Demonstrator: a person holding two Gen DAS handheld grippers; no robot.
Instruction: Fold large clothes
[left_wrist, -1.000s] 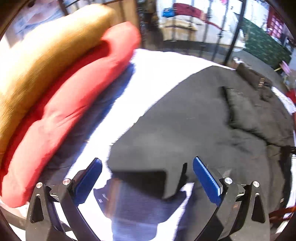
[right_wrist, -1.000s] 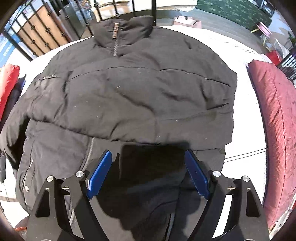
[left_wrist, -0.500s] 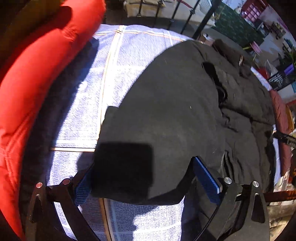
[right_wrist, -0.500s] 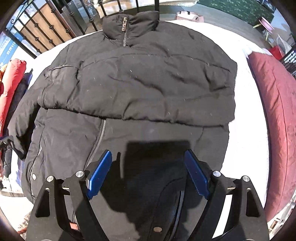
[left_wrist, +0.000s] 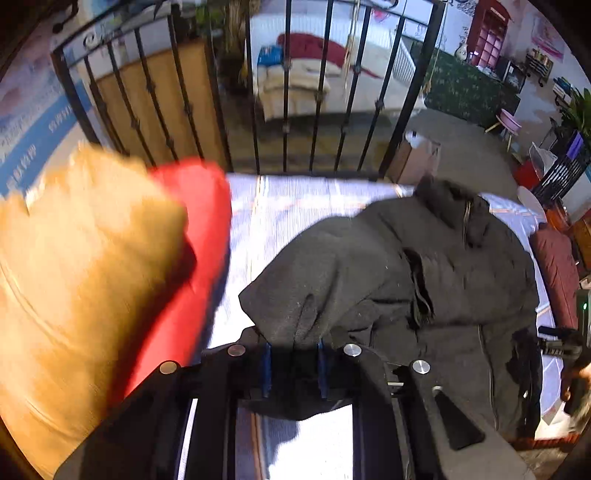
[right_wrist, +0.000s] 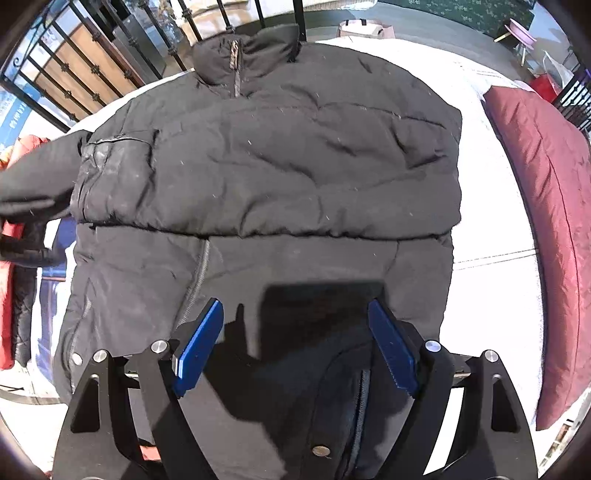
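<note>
Jacket (right_wrist: 269, 177) lies front-up on bed (right_wrist: 491, 229), zipped. Left gripper (left_wrist: 293, 363) has just closed, fingers pinching the cuff of sleeve (left_wrist: 332, 280), lifted off the sheet. Right gripper (right_wrist: 295, 343) hovers over the hem, fingers wide, empty. One sleeve looks folded across the chest; this sleeve and body fold remain.

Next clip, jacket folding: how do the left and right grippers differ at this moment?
The left gripper has just closed and pinches the end of the black jacket's sleeve; the right gripper holds nothing. Left jaws stand narrow, right jaws wide. The left lifts the sleeve off the bed; the right hovers over the jacket's lower front. Both have blue pads and point downward.
</note>
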